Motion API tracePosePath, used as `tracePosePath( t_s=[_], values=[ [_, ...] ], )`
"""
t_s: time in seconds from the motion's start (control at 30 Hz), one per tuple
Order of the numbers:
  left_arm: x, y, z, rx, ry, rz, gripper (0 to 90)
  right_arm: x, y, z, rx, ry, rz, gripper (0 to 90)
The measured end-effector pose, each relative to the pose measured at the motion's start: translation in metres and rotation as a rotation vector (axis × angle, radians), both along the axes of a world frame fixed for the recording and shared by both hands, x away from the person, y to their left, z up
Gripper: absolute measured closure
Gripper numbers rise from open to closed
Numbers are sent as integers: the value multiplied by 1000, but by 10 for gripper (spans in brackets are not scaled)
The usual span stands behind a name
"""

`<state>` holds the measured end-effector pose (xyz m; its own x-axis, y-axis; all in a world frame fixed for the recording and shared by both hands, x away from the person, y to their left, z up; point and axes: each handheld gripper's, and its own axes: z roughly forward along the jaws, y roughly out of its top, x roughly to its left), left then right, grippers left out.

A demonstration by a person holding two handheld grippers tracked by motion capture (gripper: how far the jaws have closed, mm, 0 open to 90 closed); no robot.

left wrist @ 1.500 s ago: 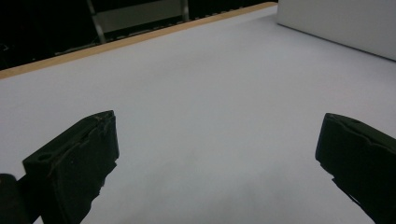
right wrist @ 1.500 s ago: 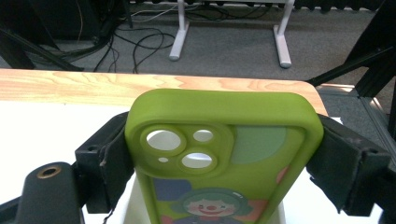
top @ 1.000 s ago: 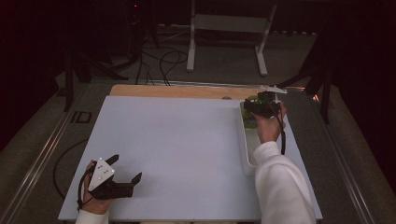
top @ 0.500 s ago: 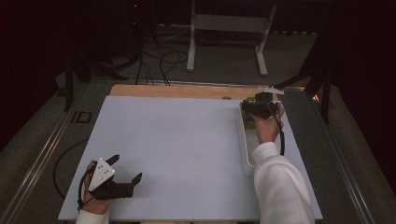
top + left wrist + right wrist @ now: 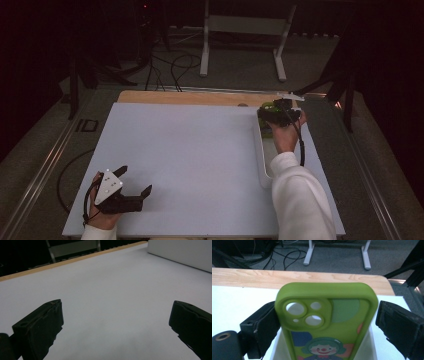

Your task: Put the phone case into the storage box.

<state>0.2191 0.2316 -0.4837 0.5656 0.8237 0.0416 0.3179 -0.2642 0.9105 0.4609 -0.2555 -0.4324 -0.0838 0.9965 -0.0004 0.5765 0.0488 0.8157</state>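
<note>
Phone case (image 5: 329, 322): green, soft-looking matt rubbery plastic, smooth, printed with a clown figure. Tray (image 5: 261, 160): white smooth plastic, slight sheen. Bench (image 5: 200, 150): matt white sheet, smooth; far edge bare light wood, grain visible. Right tongs (image 5: 324, 322): black, matt, rough-textured pads. Left tongs (image 5: 115, 327): the same finish. Sleeve (image 5: 300, 200): white cloth.

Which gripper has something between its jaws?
The right gripper: green phone case between its jaws, which have just been opening; the left gripper holds nothing.
</note>
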Motion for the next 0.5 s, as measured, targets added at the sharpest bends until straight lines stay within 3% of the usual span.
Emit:
tracePosePath(
  t_s=[0.2, 0.5],
  values=[
    [0, 0, 0, -1, -1, 0, 1, -1, -1, 4, 14, -27, 9, 67],
    [0, -1, 0, 0, -1, 1, 1, -8, -3, 7, 33, -20, 48, 69]
  ],
)
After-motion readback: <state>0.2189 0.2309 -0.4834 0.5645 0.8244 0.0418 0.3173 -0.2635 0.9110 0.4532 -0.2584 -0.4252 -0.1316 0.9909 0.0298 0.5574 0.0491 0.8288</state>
